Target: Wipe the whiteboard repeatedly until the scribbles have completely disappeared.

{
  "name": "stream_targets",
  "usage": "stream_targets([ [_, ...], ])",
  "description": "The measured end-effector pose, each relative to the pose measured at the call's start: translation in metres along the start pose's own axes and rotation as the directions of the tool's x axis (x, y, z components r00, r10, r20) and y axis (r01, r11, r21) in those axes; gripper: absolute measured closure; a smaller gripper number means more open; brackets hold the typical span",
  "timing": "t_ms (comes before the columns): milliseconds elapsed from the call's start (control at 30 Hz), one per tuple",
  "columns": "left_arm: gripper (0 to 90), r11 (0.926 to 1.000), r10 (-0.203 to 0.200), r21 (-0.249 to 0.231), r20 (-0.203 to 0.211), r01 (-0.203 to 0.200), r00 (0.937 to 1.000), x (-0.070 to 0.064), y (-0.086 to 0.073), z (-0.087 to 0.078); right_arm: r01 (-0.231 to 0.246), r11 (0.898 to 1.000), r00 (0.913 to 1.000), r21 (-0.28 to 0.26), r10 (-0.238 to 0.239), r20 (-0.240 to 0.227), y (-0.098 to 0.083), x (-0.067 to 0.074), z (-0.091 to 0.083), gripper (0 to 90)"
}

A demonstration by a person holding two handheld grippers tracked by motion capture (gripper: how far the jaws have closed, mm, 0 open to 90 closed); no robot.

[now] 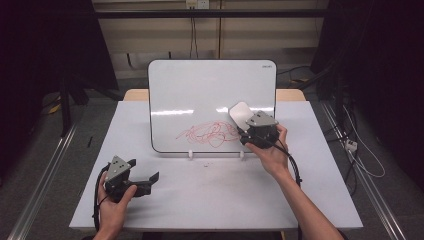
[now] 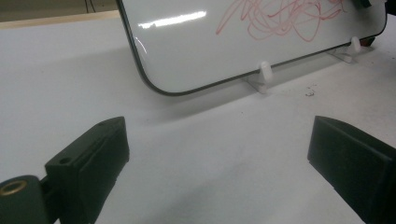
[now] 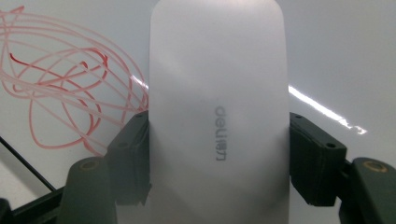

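Red scribbles mark the propped whiteboard; the right gripper clamps a white eraser, hiding its underside, while the left gripper gapes empty.

glossy whiteboard, matt plastic eraser.
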State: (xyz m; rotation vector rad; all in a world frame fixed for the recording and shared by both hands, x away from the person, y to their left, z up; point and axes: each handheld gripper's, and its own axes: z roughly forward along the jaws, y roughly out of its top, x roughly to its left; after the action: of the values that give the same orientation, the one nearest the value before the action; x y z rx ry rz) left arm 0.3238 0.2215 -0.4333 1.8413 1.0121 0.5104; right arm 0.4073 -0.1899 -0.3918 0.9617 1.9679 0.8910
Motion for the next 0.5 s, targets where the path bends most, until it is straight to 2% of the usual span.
stream_targets([
  [133,5.2,1.0000,0.001,-0.004,-0.002,-0.001,1.0000,0.000,0.000,-0.001,0.029,1.000,0.9991,0.010,-0.030,0.031,0.000,0.004,0.003,31.5],
  [300,5.3,1.0000,0.001,-0.008,0.002,-0.001,1.0000,0.000,0.000,-0.001,0.042,0.999,0.9972,0.024,-0.043,0.061,0.001,0.009,0.004,31.4],
  [433,5.2,1.0000,0.001,-0.006,0.002,-0.001,1.0000,0.000,0.000,-0.001,0.065,0.997,0.9916,0.042,-0.069,0.109,0.002,0.016,0.006,31.4],
  [500,5.3,1.0000,0.001,-0.005,0.006,-0.001,1.0000,0.000,0.000,-0.001,0.062,0.997,0.9906,0.039,-0.066,0.119,0.002,0.018,0.006,31.4],
])
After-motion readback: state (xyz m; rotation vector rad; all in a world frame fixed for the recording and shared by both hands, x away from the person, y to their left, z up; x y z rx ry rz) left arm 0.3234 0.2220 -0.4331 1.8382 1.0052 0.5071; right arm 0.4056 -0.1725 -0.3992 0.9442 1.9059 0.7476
